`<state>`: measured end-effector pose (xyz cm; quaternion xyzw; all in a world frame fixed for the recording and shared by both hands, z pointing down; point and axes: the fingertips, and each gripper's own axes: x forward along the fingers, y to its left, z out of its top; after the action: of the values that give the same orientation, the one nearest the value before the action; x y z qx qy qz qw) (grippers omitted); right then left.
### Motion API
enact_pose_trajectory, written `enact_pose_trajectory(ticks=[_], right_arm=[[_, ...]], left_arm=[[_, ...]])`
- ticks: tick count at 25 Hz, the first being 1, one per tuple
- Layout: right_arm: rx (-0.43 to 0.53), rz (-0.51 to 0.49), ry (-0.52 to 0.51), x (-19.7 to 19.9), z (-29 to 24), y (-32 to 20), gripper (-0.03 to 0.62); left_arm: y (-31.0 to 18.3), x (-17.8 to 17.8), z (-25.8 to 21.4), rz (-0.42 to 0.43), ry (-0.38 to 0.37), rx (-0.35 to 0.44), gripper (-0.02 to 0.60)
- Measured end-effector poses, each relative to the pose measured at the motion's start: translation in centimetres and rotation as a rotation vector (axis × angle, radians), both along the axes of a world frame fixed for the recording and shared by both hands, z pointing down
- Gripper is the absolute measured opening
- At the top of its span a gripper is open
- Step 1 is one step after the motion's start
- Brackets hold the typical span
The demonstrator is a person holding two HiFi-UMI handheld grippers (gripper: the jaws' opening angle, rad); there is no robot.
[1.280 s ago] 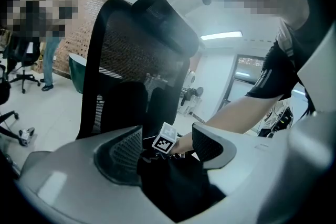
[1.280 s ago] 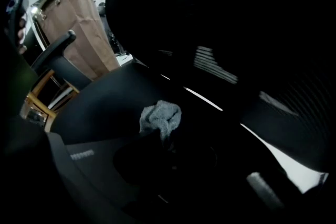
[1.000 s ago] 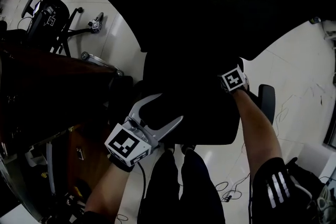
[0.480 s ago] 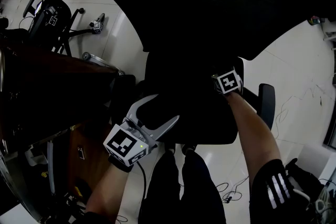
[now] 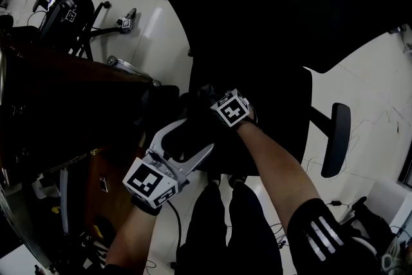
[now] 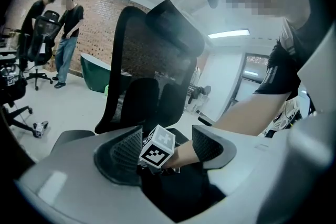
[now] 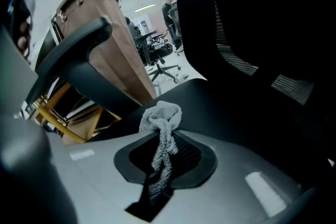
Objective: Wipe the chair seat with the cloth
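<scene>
The right gripper has its jaws pressed together on the cloth. They pinch a twisted grey strand whose long axis runs straight out ahead of the jaws and ends in a bunched wad. That wad appears to rest on the black chair seat, though contact is hard to confirm. Beyond it, at the upper left of the right gripper view, stand an armrest and a brown table.

In the head view this gripper sits at the centre of the frame, over the left part of the seat. Most of the bare seat spreads away toward the right of the frame, so the next stroke likely has to sweep that way.

The left gripper hangs at the seat's near edge, lower left of centre. Its jaws are spread and hold nothing. It is the farther of the two from the unwiped area.
</scene>
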<state>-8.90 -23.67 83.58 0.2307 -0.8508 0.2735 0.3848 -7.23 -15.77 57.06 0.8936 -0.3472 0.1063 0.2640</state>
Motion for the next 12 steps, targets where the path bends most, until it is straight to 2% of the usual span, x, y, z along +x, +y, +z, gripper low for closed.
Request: enact_pose_trajectory(ticks=[3, 6, 9, 12], right_arm=[[0.003, 0.002, 0.012, 1.0, 0.4, -0.1, 0.052], [0.019, -0.016, 0.111, 4.6, 1.2, 0.5, 0.052], [0.020, 0.014, 0.253, 11.3, 2.2, 1.4, 0.051], [-0.067, 0.107, 0.375, 19.1, 3.2, 3.1, 0.052]], left_arm=[[0.4, -0.3, 0.5, -0.001, 0.005, -0.010, 0.321], [0.7, -0.1, 0.3, 0.002, 0.016, -0.013, 0.321], [0.9, 0.8, -0.1, 0.018, 0.027, -0.011, 0.321], [1.1, 2.2, -0.3, 0.052, 0.036, -0.007, 0.321]])
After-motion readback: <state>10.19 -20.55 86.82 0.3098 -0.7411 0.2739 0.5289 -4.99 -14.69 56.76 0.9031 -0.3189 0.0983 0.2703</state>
